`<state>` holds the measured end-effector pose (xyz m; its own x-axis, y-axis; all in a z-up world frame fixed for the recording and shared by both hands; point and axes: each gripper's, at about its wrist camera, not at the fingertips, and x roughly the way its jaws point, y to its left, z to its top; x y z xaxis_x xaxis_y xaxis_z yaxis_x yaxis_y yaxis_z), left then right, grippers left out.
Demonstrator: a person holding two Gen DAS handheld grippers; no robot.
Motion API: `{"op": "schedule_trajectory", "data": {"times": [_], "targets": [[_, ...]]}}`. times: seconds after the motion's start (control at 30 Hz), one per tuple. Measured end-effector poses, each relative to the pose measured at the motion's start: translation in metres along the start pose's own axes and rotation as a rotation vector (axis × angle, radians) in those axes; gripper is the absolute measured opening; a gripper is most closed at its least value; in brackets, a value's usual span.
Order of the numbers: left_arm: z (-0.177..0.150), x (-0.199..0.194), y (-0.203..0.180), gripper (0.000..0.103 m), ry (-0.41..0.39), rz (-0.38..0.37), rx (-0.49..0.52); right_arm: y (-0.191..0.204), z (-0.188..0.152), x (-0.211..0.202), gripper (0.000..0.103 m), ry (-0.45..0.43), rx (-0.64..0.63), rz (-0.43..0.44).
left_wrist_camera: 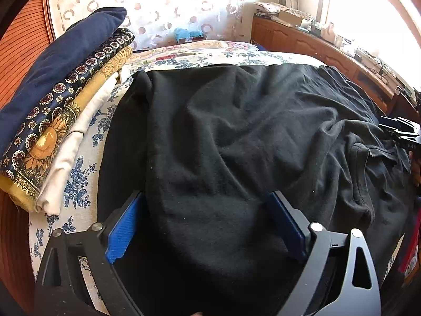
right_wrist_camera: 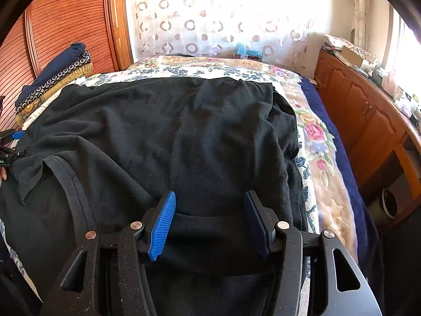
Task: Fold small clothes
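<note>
A black shirt (left_wrist_camera: 236,131) lies spread and wrinkled on the bed, and it also shows in the right wrist view (right_wrist_camera: 171,137). Its collar (right_wrist_camera: 71,181) lies at the near left in that view. My left gripper (left_wrist_camera: 208,205) is open, its blue pads (left_wrist_camera: 123,226) wide apart over a folded-in side of the shirt. My right gripper (right_wrist_camera: 210,202) is open over the shirt's near right part, blue pads (right_wrist_camera: 163,223) on either side of a fold. Neither holds cloth. The right gripper shows at the far right of the left wrist view (left_wrist_camera: 402,129).
A stack of folded clothes (left_wrist_camera: 60,105), navy, patterned, gold and white, sits at the bed's left edge. The floral bedspread (right_wrist_camera: 315,142) shows around the shirt. A wooden sideboard (right_wrist_camera: 368,121) with clutter stands to the right. A curtain (right_wrist_camera: 210,21) hangs behind the bed.
</note>
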<state>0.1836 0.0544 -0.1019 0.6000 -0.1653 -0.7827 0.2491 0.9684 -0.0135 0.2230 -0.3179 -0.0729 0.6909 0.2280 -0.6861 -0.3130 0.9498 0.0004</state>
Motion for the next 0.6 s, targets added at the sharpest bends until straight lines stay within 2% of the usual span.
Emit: {"op": "schedule_trajectory", "data": {"times": [0.43, 0.6], "targets": [[0.0, 0.0, -0.001, 0.094, -0.001, 0.001, -0.002, 0.001, -0.003, -0.003, 0.056, -0.001, -0.006, -0.004], [-0.001, 0.0, 0.0, 0.094, -0.001, -0.001, -0.004, -0.01, -0.009, -0.02, 0.056, -0.013, 0.048, 0.034]]}}
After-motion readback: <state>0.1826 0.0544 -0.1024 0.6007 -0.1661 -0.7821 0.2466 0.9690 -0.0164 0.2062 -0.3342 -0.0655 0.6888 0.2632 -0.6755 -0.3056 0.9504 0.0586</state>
